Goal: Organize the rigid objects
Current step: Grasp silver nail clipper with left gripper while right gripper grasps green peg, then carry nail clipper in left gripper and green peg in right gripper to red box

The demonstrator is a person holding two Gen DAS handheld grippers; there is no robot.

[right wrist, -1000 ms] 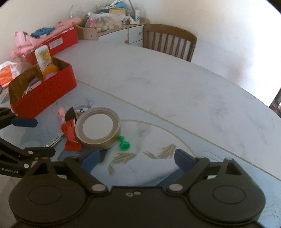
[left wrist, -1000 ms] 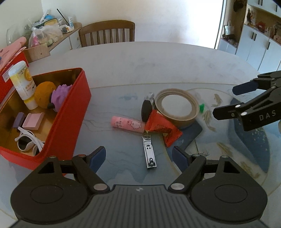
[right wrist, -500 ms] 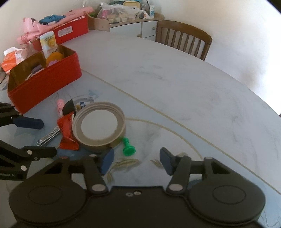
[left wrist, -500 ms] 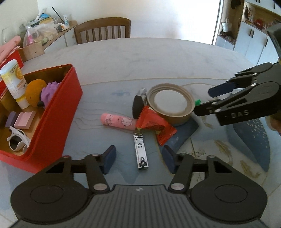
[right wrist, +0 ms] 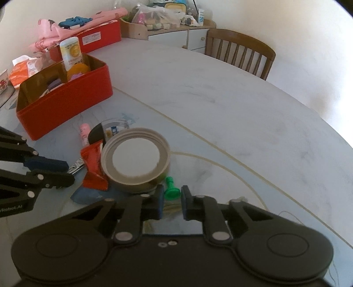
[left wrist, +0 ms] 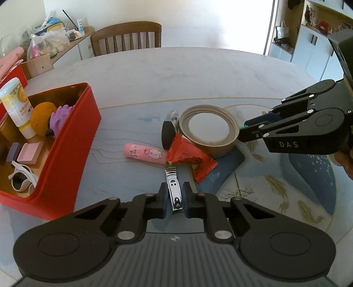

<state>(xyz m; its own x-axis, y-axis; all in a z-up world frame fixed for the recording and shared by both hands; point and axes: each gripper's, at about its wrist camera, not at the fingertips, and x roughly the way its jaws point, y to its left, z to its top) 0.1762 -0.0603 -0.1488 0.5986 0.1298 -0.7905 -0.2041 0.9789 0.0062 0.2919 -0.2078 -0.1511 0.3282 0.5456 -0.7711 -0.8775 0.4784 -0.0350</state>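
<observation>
A silver nail clipper lies on the table, and my left gripper is shut on its near end. In the right wrist view that gripper reaches in from the left beside the clipper. A small green peg stands by a round tan lid. My right gripper is closing on the peg, with both pads against its base. From the left wrist view the right gripper comes in from the right at the lid's edge. The red box holding several items stands at the left.
A red snack packet, a pink tube and a black oval item lie against the lid. A wooden chair stands at the far table edge. A cluttered sideboard and another red box sit beyond.
Both grippers went from wide open to narrow. The left closed around the nail clipper, the right around the green peg. Neither hand shifted much.
</observation>
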